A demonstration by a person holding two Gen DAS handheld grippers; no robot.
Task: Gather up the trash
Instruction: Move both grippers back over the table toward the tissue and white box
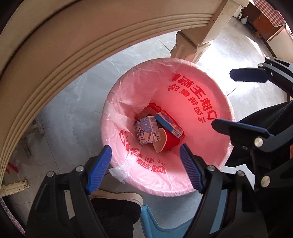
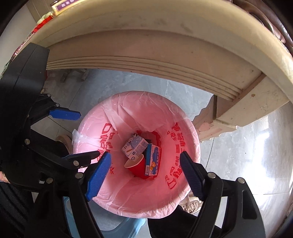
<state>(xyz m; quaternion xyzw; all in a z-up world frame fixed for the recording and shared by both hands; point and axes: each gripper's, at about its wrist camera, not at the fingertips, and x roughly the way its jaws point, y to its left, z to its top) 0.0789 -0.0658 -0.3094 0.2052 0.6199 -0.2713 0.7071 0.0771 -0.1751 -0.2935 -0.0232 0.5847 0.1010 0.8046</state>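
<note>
Fingers of both grippers (image 1: 145,164) (image 2: 144,172) stand apart over one bin (image 1: 210,102) holding two cartons (image 1: 146,131) and one cup (image 1: 164,141).

Grey stone floor under a cream table

A glossy grey marbled tile floor (image 1: 77,117) runs beneath a cream painted wooden tabletop with a ribbed moulded edge (image 1: 60,45), carried on a chipped cream carved table leg (image 2: 218,120). Bright daylight glares off the tiles at the right of the right wrist view. Far off in the left wrist view stands a brown wooden cabinet (image 1: 263,23), beside a red-and-white checked cloth (image 1: 271,9).
</note>
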